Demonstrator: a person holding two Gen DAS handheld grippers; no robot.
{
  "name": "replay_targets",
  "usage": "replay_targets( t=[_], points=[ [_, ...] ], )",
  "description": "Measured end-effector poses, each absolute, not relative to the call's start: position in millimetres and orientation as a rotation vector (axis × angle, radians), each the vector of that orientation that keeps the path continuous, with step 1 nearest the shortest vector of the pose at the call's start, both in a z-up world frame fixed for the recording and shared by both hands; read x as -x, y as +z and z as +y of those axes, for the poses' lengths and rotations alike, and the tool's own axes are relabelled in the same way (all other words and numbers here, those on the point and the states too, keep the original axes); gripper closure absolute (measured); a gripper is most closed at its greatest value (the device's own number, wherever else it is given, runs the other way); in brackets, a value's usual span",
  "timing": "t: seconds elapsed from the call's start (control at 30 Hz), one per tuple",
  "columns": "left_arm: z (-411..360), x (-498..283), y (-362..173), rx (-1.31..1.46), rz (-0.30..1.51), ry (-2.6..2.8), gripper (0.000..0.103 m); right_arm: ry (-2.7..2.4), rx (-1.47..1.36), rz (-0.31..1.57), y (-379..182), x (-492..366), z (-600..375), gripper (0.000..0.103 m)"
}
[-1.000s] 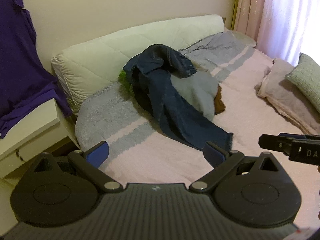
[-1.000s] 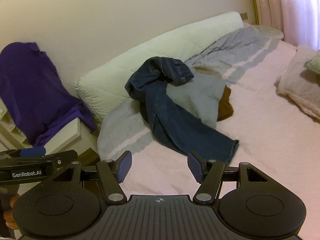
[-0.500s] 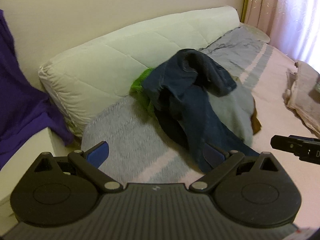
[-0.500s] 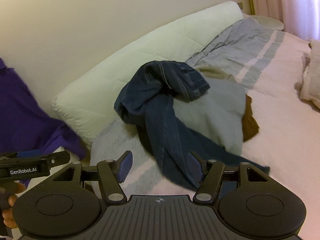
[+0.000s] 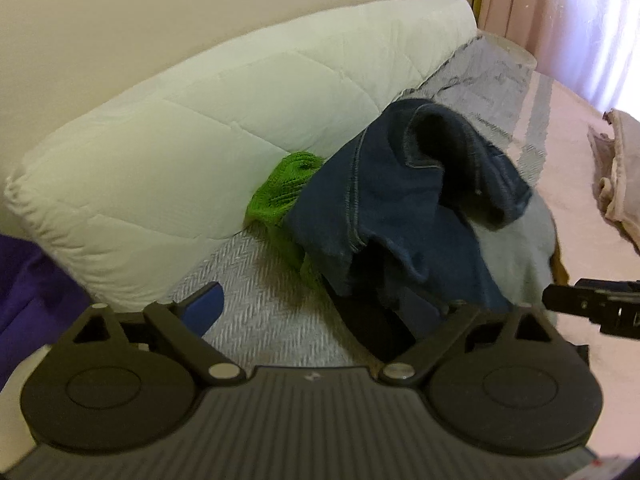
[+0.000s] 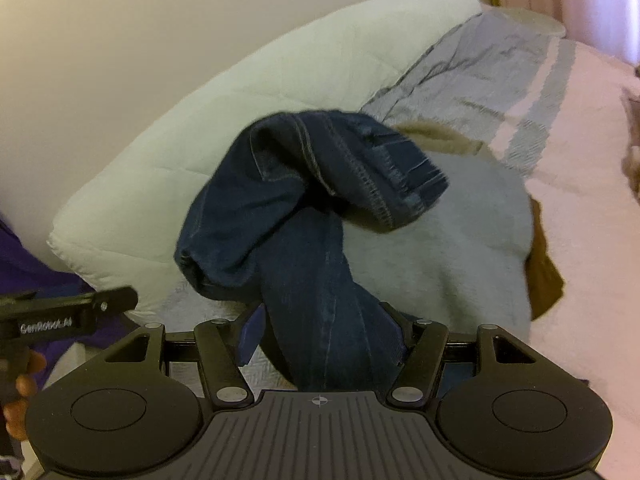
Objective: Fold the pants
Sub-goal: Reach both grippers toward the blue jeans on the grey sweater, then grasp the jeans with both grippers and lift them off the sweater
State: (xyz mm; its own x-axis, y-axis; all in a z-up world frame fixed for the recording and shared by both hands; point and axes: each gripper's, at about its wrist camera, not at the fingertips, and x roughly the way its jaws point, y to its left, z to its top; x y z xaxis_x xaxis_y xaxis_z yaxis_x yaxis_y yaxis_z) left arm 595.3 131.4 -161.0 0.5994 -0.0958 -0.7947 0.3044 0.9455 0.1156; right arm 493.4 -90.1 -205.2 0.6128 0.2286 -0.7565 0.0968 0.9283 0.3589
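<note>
Dark blue jeans (image 5: 400, 208) lie crumpled on a heap of clothes on the bed, one leg (image 6: 320, 300) trailing toward me. My left gripper (image 5: 316, 310) hovers low at the heap's left edge. Its jaws are closing, with only grey blanket and the heap's dark lower edge between them, and nothing is gripped. My right gripper (image 6: 326, 334) stands open with the jeans leg lying between its fingers (image 6: 252, 332); the pads do not press on it. Each gripper's tip shows in the other's view: the right gripper (image 5: 592, 308) and the left gripper (image 6: 72, 312).
A grey garment (image 6: 472, 248), a green knit cloth (image 5: 284, 192) and a brown cloth (image 6: 544, 272) lie under the jeans. A white quilted bolster (image 5: 200, 140) runs along the wall. Purple fabric (image 5: 28, 292) hangs at left. Pink bedspread (image 6: 580, 200) and folded pillows (image 5: 620, 180) lie at right.
Both grippers have moved in and down toward the clothes heap, which now fills the views. The jeans leg has come between the right fingers. The left fingers have narrowed slightly.
</note>
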Motion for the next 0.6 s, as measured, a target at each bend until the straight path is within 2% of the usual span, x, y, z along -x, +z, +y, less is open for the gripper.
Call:
replay_targets(
  t=[0.13,0.2,0.3,0.6],
  points=[
    [131.5,-620.5,-185.7,-0.245,0.926,-0.259,0.021,0.097,-0.384,0.950,-233.3,-518.9,-83.8,0.048],
    [130.5,-629.8,-196.8,-0.251,0.942,-0.268,0.024,0.104,-0.392,0.971,-246.4,-529.3,-82.4,0.059],
    [130.7,-637.4,-210.3,-0.257,0.959,-0.277,0.025,0.113,-0.428,0.996,-263.7,-539.7,-82.8,0.064],
    [132.2,-656.7,-232.4,-0.241,0.967,-0.305,0.036,0.105,-0.520,0.993,-298.4,-557.6,-86.3,0.066]
  ],
)
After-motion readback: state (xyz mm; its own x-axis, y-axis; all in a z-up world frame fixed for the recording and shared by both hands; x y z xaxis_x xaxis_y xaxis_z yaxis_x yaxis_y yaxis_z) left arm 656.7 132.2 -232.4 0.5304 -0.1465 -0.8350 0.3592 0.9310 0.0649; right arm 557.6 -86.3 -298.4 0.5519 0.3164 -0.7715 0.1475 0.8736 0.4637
